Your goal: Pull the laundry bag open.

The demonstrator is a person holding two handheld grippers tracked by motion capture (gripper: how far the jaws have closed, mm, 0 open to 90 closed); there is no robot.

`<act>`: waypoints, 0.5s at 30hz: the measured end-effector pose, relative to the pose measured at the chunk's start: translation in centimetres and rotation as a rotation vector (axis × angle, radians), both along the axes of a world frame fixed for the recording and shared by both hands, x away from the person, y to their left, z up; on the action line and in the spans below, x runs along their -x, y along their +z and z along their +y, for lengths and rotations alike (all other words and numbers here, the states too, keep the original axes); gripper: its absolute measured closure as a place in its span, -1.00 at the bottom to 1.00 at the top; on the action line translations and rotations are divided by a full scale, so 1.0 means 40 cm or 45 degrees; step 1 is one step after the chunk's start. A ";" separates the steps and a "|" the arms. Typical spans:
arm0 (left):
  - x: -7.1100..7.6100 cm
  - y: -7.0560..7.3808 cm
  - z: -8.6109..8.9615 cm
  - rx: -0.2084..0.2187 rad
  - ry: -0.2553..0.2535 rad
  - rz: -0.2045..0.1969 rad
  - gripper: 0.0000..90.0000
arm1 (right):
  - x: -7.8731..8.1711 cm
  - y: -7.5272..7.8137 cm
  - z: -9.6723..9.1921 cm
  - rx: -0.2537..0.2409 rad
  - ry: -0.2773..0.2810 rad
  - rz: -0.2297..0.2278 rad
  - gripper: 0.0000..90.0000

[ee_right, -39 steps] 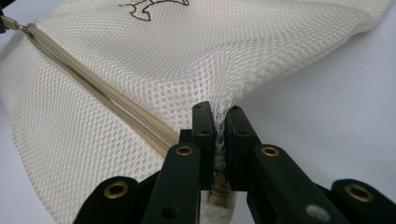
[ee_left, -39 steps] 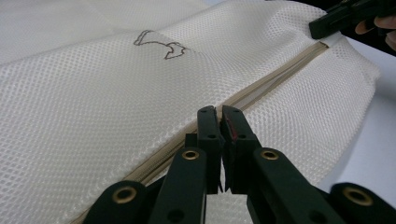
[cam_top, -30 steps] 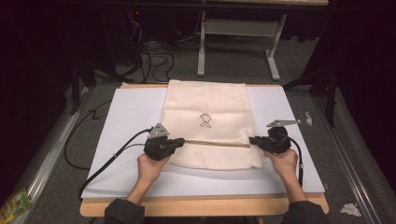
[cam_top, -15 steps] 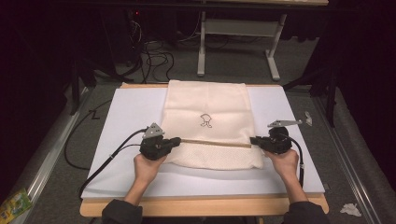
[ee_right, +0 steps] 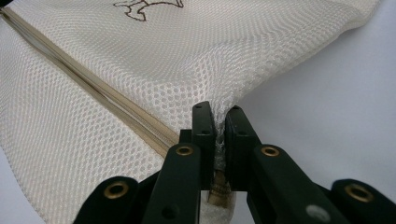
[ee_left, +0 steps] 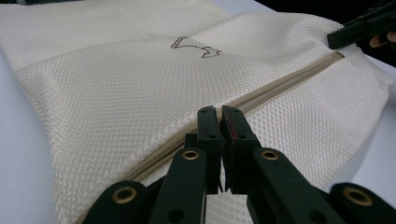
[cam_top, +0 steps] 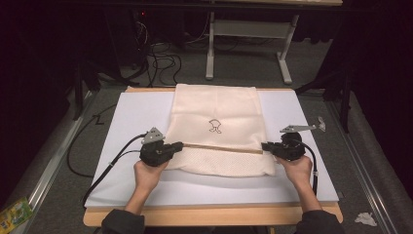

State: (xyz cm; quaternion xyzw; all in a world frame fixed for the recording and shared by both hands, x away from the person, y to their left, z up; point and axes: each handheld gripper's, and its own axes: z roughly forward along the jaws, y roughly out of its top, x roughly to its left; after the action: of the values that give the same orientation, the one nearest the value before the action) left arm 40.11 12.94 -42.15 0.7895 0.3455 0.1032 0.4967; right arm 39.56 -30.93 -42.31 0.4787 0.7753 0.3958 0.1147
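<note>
A cream mesh bag (cam_top: 216, 109) with a small dark emblem (cam_top: 214, 126) lies flat on a white board (cam_top: 136, 112). A tan zipper (cam_top: 219, 147) runs across its near part. My left gripper (cam_top: 179, 145) is at the zipper's left end, and its jaws are shut on the zipper line (ee_left: 280, 86); the left gripper (ee_left: 219, 112) hides what sits between its pads. My right gripper (cam_top: 264, 145) is at the zipper's right end. In its own view the right gripper (ee_right: 217, 109) is shut on a pinch of mesh (ee_right: 224, 100) at the bag's edge.
The board rests on a wooden table (cam_top: 209, 215). Black cables (cam_top: 112, 163) trail off its left side. Beyond the far edge stand a white table frame (cam_top: 243, 48) and loose floor cables (cam_top: 160, 58). A green packet (cam_top: 14, 217) and crumpled paper (cam_top: 364, 218) lie on the floor.
My left gripper has slid a little to the left along the zipper, and the visible zipper line has grown longer. The right gripper has stayed where it was.
</note>
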 end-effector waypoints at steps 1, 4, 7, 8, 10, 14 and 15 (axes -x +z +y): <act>0.000 0.000 0.000 -0.004 -0.002 -0.001 0.93 | 0.000 0.002 -0.001 0.007 0.004 -0.004 0.91; 0.001 0.001 0.000 0.003 -0.001 -0.003 0.93 | 0.000 0.001 -0.001 0.004 0.002 -0.002 0.91; 0.001 0.001 0.002 -0.004 0.000 -0.009 0.93 | 0.000 0.001 0.001 0.007 0.002 -0.003 0.91; 0.001 0.002 0.003 -0.007 0.003 -0.012 0.93 | 0.000 0.001 0.001 0.007 0.002 -0.003 0.91; 0.002 0.002 0.005 0.002 0.003 -0.006 0.93 | 0.000 0.001 -0.001 0.001 0.003 -0.002 0.91; 0.002 0.001 0.005 -0.001 0.004 -0.007 0.93 | -0.001 0.002 -0.001 0.005 0.005 -0.008 0.91; 0.002 0.001 0.005 -0.002 0.003 -0.007 0.93 | 0.000 0.002 -0.001 0.007 0.006 -0.004 0.91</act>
State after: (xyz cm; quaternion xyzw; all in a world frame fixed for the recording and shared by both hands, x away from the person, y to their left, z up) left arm 40.04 13.13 -42.10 0.7892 0.3449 0.1063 0.4970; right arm 39.58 -30.96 -42.24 0.4760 0.7773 0.3946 0.1162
